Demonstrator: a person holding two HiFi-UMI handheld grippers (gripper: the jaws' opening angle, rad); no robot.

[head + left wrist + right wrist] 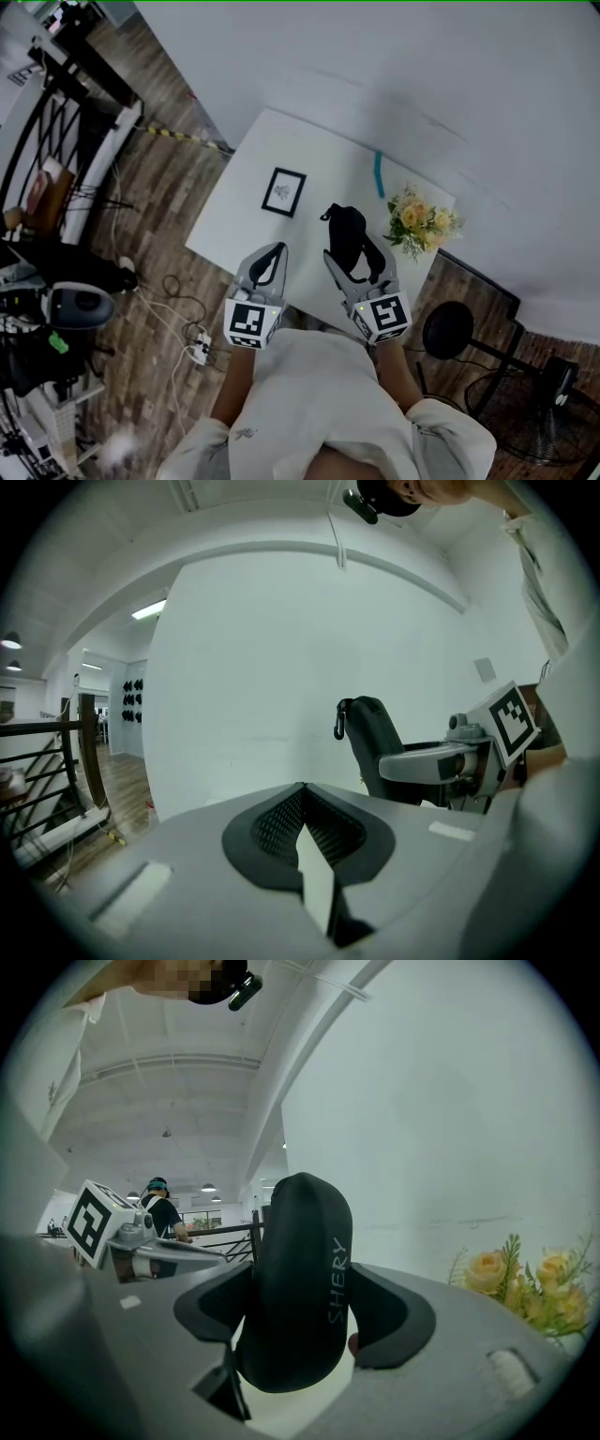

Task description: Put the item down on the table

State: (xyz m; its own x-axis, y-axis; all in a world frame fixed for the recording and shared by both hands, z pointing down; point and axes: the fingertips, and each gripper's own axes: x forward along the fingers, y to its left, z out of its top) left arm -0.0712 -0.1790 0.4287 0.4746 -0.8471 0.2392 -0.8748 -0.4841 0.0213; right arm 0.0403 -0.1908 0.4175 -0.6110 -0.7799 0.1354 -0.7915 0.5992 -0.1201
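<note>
Currently the right gripper [360,264] clamps the black case [346,229] lengthwise, clip end pointing away; left gripper [273,257] closed.

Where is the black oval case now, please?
In the head view the right gripper clamps the black case over the white table, between framed picture and yellow flowers.

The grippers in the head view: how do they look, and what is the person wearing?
Both the left gripper and the right gripper have light grey, wedge-shaped bodies, and their jaws carry black textured pads. Each has a white cube with black square markers at its back end. The person wears a white top.
</note>
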